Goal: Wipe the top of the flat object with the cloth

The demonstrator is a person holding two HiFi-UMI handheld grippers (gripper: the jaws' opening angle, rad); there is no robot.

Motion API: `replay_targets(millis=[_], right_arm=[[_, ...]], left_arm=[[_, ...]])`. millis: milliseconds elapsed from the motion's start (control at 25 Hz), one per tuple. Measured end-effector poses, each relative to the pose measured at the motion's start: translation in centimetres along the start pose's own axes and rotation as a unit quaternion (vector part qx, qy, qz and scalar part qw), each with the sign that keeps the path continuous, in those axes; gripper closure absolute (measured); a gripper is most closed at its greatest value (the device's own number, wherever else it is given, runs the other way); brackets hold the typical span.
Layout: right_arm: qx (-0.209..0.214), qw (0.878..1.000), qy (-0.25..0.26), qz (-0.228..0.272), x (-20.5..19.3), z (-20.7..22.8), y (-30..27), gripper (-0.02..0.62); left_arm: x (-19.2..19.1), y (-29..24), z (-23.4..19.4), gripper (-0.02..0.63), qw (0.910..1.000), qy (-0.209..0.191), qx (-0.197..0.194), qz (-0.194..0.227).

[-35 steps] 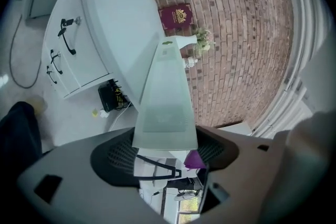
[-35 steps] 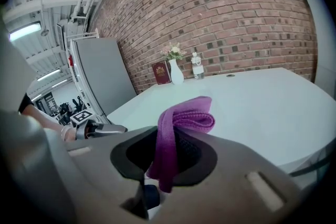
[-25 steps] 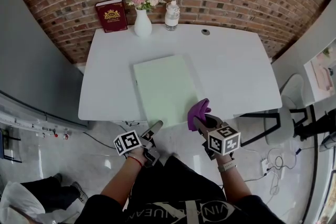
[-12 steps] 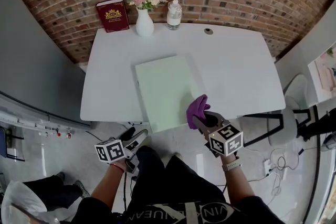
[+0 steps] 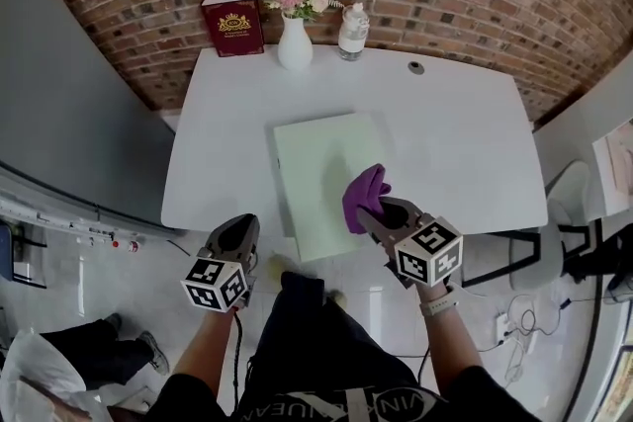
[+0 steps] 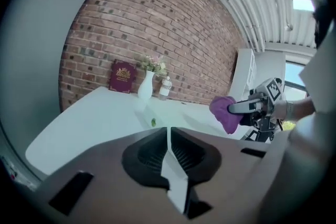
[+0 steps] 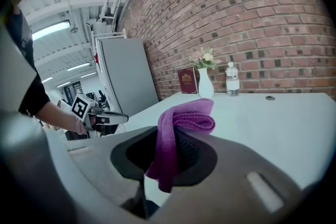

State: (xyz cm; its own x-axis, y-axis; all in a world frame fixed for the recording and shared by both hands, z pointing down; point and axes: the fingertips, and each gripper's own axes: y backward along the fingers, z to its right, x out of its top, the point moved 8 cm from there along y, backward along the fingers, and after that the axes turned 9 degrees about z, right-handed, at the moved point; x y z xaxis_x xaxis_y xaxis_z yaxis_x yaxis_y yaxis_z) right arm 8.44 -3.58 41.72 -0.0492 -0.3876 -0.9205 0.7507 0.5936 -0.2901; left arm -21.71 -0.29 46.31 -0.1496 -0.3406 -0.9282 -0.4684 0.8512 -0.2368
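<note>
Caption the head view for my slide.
Purple cloth gripped in the right tongs over the pale green board on a white table; left tongs just closed, empty.

Your left hand-held gripper [image 5: 238, 227], grey with a marker cube, sits at seven o'clock and points toward twelve. Its jaws have just closed together on nothing. Your right hand-held gripper [image 5: 374, 214], at five o'clock, points toward ten, clamped on a crumpled purple cloth [image 5: 364, 195].

Left gripper [image 5: 239, 226]: jaws just closed, nothing between them; rolled, shifted left, away from flat object [image 5: 316, 158] near edge. Right gripper [image 5: 379, 212] advanced; cloth [image 5: 363, 196] now over flat object's near right part, earlier beside its corner.
</note>
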Motion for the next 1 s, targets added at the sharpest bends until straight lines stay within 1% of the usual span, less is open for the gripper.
replay_targets(millis=[120,200,320,440,600,680,760,880,920,1000], right_arm=[[0.026,0.999,0.014,-0.013,1.6,0.3,-2.2,0.528],[0.04,0.998,0.029,-0.028,2.6,0.5,-4.3,0.528],[0.06,0.996,0.043,-0.045,3.9,0.3,-8.1,0.528],[0.074,0.994,0.05,-0.056,5.4,0.4,-11.9,0.528],[0.075,0.993,0.052,-0.071,6.9,1.4,-16.7,0.528],[0.072,0.993,0.043,-0.079,7.2,1.9,-19.0,0.528],[0.076,0.993,0.034,-0.088,7.2,1.9,-20.9,0.528],[0.089,0.99,0.026,-0.104,6.6,1.9,-23.4,0.528],[0.091,0.989,0.026,-0.113,6.2,1.9,-24.0,0.528],[0.084,0.986,0.039,-0.142,5.1,2.0,-24.8,0.528]], left_arm=[[1.1,-1.9,0.0,0.578,0.9989,-0.047,0.008,0.003],[1.5,-3.3,0.2,0.578,0.9973,-0.073,0.003,0.001],[1.5,-5.4,0.7,0.578,0.9939,-0.108,-0.021,-0.005],[1.2,-7.6,1.1,0.578,0.9886,-0.142,-0.049,-0.017],[0.8,-10.0,0.9,0.577,0.9821,-0.17,-0.069,-0.043],[0.7,-11.1,0.7,0.577,0.9775,-0.184,-0.087,-0.054],[0.4,-12.0,0.7,0.577,0.9707,-0.204,-0.108,-0.066],[-0.2,-12.7,1.0,0.577,0.9544,-0.252,-0.136,-0.084],[-0.3,-12.8,1.0,0.577,0.9506,-0.262,-0.141,-0.088],[-0.5,-13.0,1.0,0.577,0.9491,-0.266,-0.144,-0.087]])
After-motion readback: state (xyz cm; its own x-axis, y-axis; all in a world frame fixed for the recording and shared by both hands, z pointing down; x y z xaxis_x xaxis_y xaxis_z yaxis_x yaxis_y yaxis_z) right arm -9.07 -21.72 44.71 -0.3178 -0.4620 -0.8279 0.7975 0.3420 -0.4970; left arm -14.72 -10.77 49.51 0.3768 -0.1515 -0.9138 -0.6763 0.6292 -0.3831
